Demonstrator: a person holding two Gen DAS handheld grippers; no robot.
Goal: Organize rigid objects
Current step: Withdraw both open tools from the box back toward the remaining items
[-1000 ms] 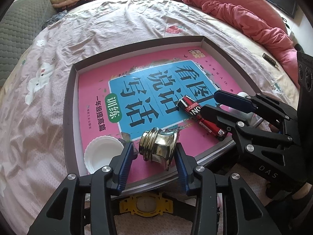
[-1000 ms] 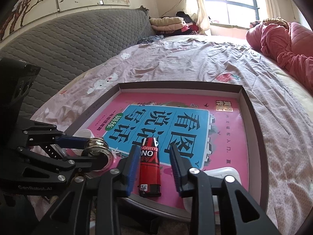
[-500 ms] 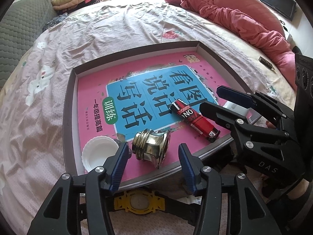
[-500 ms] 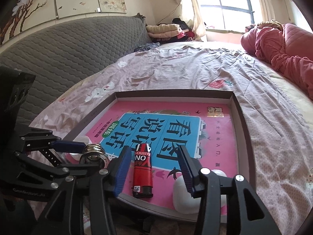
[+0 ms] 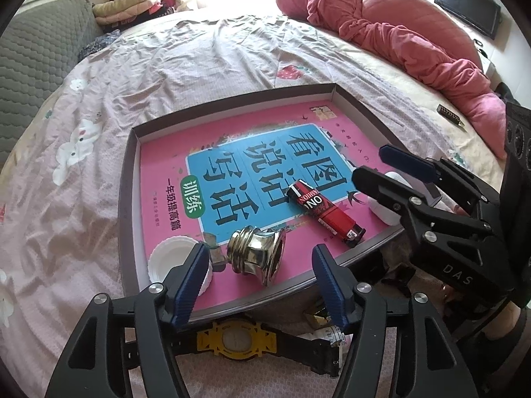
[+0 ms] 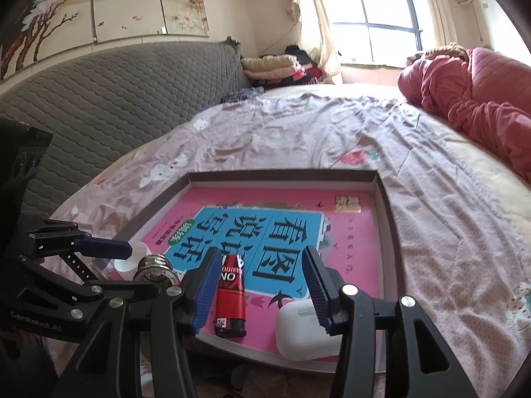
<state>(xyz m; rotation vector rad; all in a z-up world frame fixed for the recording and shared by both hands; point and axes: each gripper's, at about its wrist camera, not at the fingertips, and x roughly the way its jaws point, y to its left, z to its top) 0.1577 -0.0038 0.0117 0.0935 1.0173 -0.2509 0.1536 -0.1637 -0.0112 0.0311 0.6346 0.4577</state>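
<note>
Four items lie in a shallow tray set on a bed, on a pink book that lines the tray floor. A brass knob lies on its side near the tray's near edge. A white lid sits in the near left corner, just beside the knob. A red lighter lies flat toward the near right, apart from the knob. A white case rests in the near right corner, at the rim.

Left claw: jaws opening, pads clear of the knob, which lies just beyond and between the tips; nothing gripped. The left fingertip overlaps the lid in view; contact cannot be told.

Right claw: jaws opening, the lighter lying between the pads with a gap on each side; nothing gripped. Its right finger stands over the case.

Outside the tray, under the left claw, a yellow watch lies on the bed against the near rim. A pink quilt is heaped at the bed's far right.
</note>
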